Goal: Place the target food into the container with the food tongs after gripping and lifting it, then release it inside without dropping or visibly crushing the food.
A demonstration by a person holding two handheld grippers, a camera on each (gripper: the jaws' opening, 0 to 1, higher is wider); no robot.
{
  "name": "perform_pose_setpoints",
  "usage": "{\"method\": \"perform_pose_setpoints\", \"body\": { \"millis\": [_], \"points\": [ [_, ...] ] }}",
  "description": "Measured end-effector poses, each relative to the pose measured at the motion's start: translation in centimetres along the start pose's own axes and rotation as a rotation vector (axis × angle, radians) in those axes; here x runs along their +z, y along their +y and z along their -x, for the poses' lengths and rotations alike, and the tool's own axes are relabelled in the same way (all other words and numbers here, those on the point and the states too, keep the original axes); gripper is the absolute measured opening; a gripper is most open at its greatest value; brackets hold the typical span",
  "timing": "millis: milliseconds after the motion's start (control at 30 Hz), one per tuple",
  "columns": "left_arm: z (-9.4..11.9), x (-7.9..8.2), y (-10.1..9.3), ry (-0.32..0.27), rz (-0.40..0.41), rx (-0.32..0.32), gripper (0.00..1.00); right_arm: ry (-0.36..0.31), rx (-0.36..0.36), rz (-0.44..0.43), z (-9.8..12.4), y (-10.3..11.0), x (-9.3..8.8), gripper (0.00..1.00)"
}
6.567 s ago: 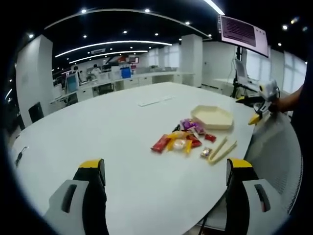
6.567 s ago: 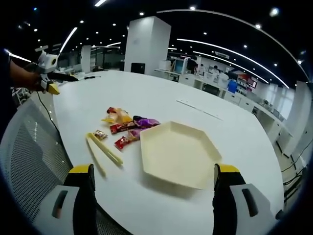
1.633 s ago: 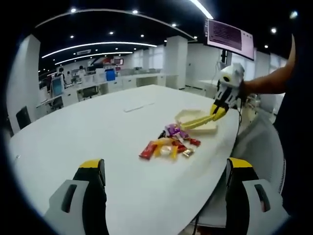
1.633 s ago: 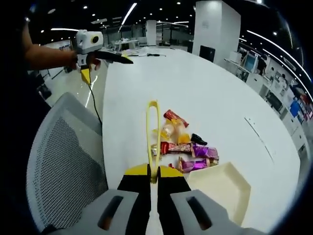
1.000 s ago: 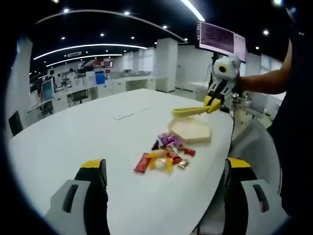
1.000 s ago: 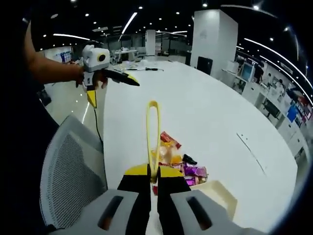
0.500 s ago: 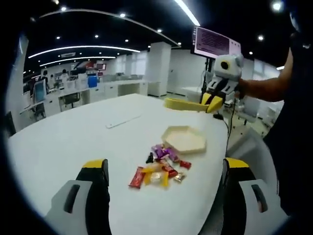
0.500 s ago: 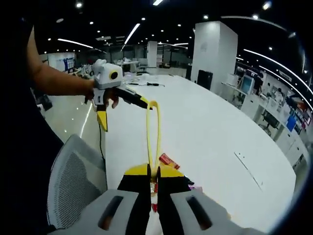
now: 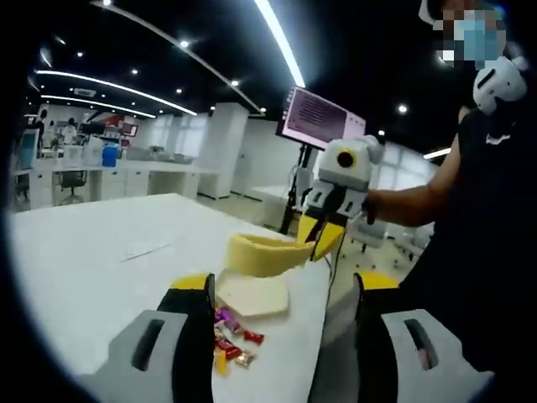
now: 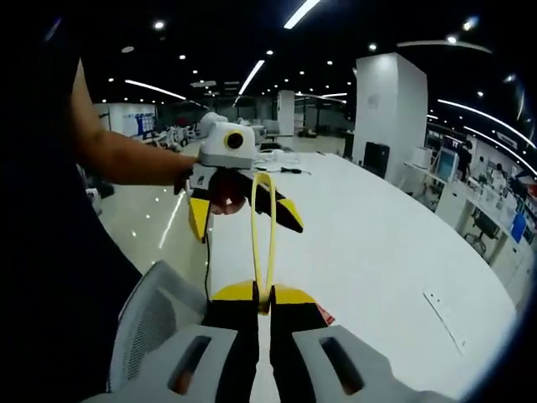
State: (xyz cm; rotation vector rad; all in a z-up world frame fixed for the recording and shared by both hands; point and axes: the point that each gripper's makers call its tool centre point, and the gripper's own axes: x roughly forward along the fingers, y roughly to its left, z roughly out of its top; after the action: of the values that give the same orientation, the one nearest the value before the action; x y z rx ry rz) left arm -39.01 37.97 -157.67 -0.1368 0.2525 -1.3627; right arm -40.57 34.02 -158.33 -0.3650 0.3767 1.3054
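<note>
In right gripper [image 10: 263, 312] — tongs [image 10: 263, 239], seemingly clamped.

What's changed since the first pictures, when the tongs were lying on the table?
The right gripper has picked up the tongs and lifted them off the table, holding them in shut jaws. The two grippers have come close together, the left gripper near the tong tips. The left gripper's jaws stay open and empty. The snacks and tray lie where they were.

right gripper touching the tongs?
Touching. The right gripper view shows the right gripper with jaws shut on the yellow tongs, whose base sits pinched between them.
</note>
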Motion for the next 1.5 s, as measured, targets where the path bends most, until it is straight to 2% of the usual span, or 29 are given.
{"method": "perform_pose_setpoints", "body": {
  "millis": [100, 233, 333, 467, 633, 800, 933, 1000, 1200, 1333, 1367, 1500],
  "points": [
    [-0.5, 0.2, -0.6, 0.002, -0.011, -0.017, 0.55, -0.016, 0.029, 0.004, -0.1, 0.6, 0.5, 0.01],
    [-0.8, 0.3, -1.5, 0.003, -0.017, -0.055, 0.46, -0.024, 0.058, 0.002, -0.3, 1.0, 0.8, 0.01],
    [-0.9, 0.2, -2.2, 0.002, -0.01, -0.086, 0.43, -0.057, 0.142, -0.041, -0.5, 2.2, 1.2, 0.01],
    [-1.2, 0.8, -3.0, -0.02, -0.004, -0.114, 0.42, -0.062, 0.149, -0.028, -0.8, 2.4, 1.3, 0.01],
    [-1.4, 0.8, -3.7, -0.012, -0.005, -0.136, 0.33, -0.074, 0.167, -0.026, -0.9, 2.6, 1.8, 0.01],
    [-1.4, 0.7, -3.8, -0.009, -0.008, -0.144, 0.32, -0.064, 0.184, -0.013, -1.3, 3.0, 1.7, 0.01],
    [-1.7, 0.9, -4.4, -0.007, -0.007, -0.164, 0.18, -0.057, 0.187, -0.007, -1.5, 3.1, 1.6, 0.02],
    [-1.8, 1.0, -4.5, -0.01, -0.014, -0.159, 0.16, -0.061, 0.192, -0.007, -1.5, 3.1, 1.6, 0.02],
    [-1.8, 2.1, -4.2, -0.06, -0.023, -0.154, 0.15, -0.094, 0.176, -0.015, -0.9, 2.7, 2.4, 0.04],
    [-2.0, 2.5, -4.6, -0.035, -0.034, -0.155, 0.15, -0.111, 0.183, -0.02, -0.6, 2.7, 2.7, 0.09],
    [-2.1, 2.6, -4.6, -0.041, -0.035, -0.149, 0.15, -0.121, 0.171, 0.005, -0.5, 2.5, 2.8, 0.11],
    [-2.0, 3.3, -4.4, -0.059, -0.026, -0.149, 0.17, -0.188, 0.147, -0.019, 0.1, 2.2, 3.3, 0.15]
  ]
}}
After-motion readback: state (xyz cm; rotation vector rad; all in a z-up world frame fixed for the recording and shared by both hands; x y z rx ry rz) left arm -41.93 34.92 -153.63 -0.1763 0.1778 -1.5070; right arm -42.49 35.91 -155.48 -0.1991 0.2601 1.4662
